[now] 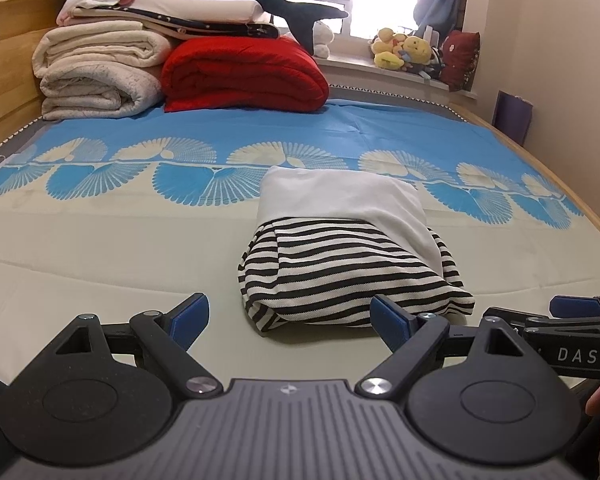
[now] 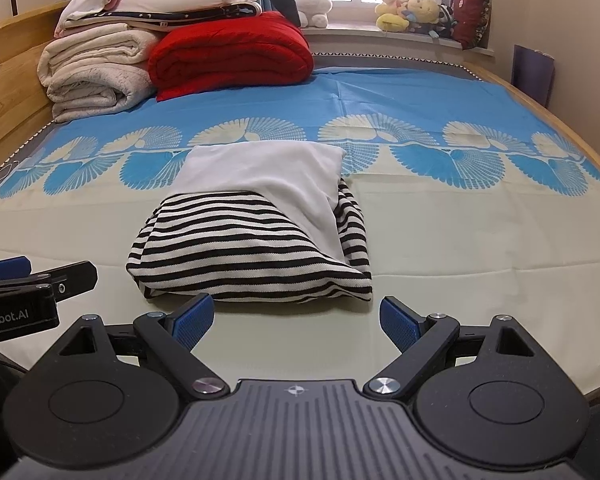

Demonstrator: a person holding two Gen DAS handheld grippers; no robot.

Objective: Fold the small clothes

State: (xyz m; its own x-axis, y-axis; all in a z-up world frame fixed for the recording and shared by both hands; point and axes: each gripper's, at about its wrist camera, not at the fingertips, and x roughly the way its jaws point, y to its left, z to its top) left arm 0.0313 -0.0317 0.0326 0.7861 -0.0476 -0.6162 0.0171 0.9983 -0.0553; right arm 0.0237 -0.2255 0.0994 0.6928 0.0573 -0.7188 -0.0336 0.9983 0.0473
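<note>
Both tongs hang over the bed (image 1: 100, 248), released, nothing between the pads. Left tongs (image 1: 290, 322) stand wide apart; right tongs (image 2: 296, 320) likewise, blue pads (image 2: 192, 322) clear of any cloth.

The striped garment (image 1: 340, 276) lies on the sheet, roughly mid-bed, already bundled into a compact packet with a white layer (image 1: 340, 196) lapped over its far half. Near edge looks bulged and uneven, one corner sticking out at 4 o'clock in the left view.

Step in hand, my read: between folds, or fold nearly finished. Neither tool touches the fabric. Can't tell whether one more fold is planned or only tidying.

Position relative to the tongs:
- Left view: garment at 12 to 1 o'clock, just beyond the tips, near edge close to the right-side pad.
- Right view: garment at 11 to 12 o'clock, near edge just past the left-side pad (image 2: 192, 322).
- So it sits between the two tools, slightly ahead of both. Each tool shows at the other's frame edge: right one at 3 o'clock in the left view, left one at 9 o'clock in the right view.

Next move probably calls for:
- dropping both sets of tips to the near hem, one per corner
- pinching all layers, not only the top stripe layer
- carrying the edge toward 12 o'clock evenly.

Risk: soft knit, the white layer could slide off.

Stacked blankets (image 1: 100, 64) and red quilt (image 1: 244, 76) at the far end are well apart, no interference.
</note>
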